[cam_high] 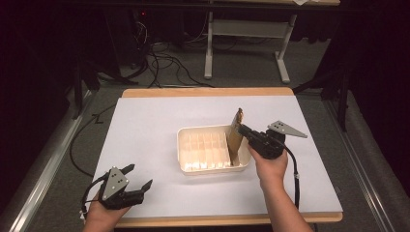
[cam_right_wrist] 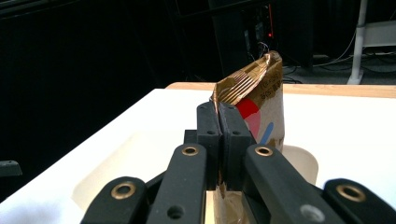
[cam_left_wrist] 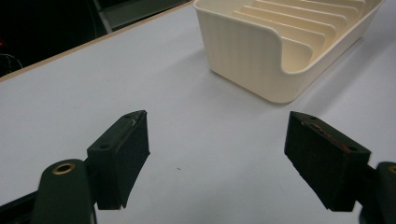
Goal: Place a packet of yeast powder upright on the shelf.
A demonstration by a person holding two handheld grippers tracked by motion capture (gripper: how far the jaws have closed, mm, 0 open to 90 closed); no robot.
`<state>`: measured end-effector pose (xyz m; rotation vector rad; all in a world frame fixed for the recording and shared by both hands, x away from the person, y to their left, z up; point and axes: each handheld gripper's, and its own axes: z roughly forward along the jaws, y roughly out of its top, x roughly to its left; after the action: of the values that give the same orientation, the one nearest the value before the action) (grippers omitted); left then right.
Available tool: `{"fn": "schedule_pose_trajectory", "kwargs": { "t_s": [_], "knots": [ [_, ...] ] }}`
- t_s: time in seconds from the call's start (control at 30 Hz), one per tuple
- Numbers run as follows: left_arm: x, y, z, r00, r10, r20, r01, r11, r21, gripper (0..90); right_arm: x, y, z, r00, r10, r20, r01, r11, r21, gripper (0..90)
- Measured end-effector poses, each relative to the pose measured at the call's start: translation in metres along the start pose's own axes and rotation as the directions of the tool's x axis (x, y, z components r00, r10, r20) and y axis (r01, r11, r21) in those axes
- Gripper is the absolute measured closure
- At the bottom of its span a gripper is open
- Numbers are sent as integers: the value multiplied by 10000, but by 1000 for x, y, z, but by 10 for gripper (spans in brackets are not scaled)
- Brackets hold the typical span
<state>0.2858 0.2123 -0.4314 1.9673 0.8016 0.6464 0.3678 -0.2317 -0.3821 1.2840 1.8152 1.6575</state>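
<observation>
Packet (cam_right_wrist: 261, 93) was brown and gold with fine ridged lines at the top – a red patch and a blue stroke on its pale face. Tray (cam_high: 186, 150) was cream, ribbed inside. Table (cam_high: 145, 125) was white; both grippers' jaws were black.

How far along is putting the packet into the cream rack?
Done: the right gripper has the packet pinched and upright over the rack's right end slot. In hand: lowering it in. Left: seating it, letting go. The other slots look empty; the left gripper rests open.

A white sheet (cam_high: 159, 140) covers the wooden table (cam_high: 208, 92); cables (cam_high: 164, 63) and a grey stand (cam_high: 246, 34) sit behind.
</observation>
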Motion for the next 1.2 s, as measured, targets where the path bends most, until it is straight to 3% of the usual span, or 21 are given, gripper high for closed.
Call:
{"fn": "schedule_pose_trajectory", "kwargs": {
  "t_s": [0.6,1.0,1.2],
  "knots": [
    [0,0,0,10000,0,-7,0,10000,-13,223,1,2,1,10000,2,65,-2,10000,12,841],
    [0,0,0,10000,8,-8,-8,10000,-11,223,2,6,0,9999,3,160,-4,10000,39,711],
    [0,0,0,10000,12,-5,-12,10000,-3,224,4,9,0,9998,-137,153,136,9999,90,599]
  ]
}}
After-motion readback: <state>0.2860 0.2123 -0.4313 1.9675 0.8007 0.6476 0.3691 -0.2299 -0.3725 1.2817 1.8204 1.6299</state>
